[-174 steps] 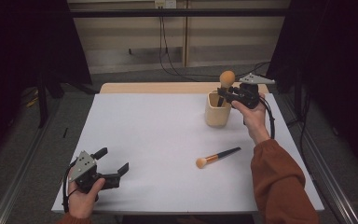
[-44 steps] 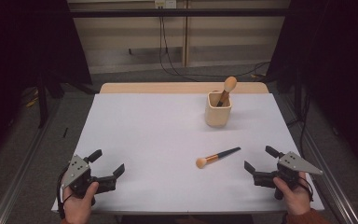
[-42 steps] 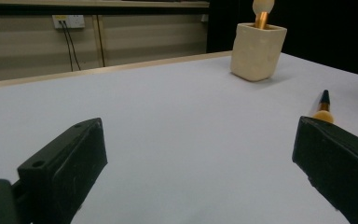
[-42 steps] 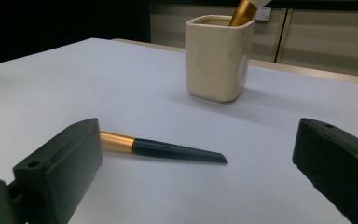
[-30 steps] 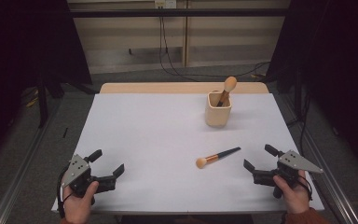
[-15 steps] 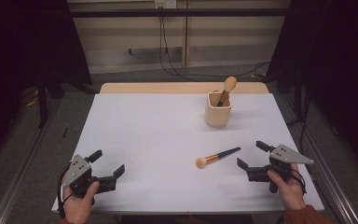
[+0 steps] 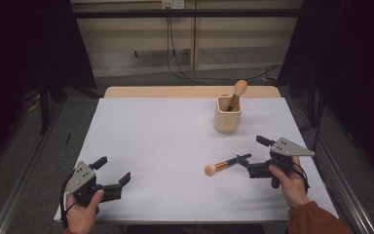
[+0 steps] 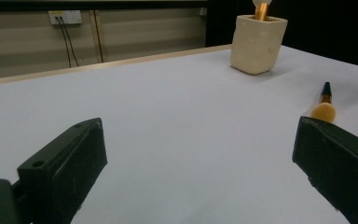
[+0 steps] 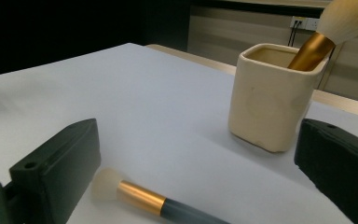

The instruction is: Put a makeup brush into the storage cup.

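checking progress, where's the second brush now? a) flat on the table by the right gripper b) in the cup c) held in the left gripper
a: the brush lies flat on the table, just ahead of the open right gripper, outside the cup.

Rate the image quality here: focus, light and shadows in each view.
High view: evenly lit white table, dark surround, slightly soft. Left gripper view: jaws blurred, holder fairly sharp, dim light. Right gripper view: holder casts a soft shadow leftward; the lying brush is blurred, and the bristles of the standing brush glare.
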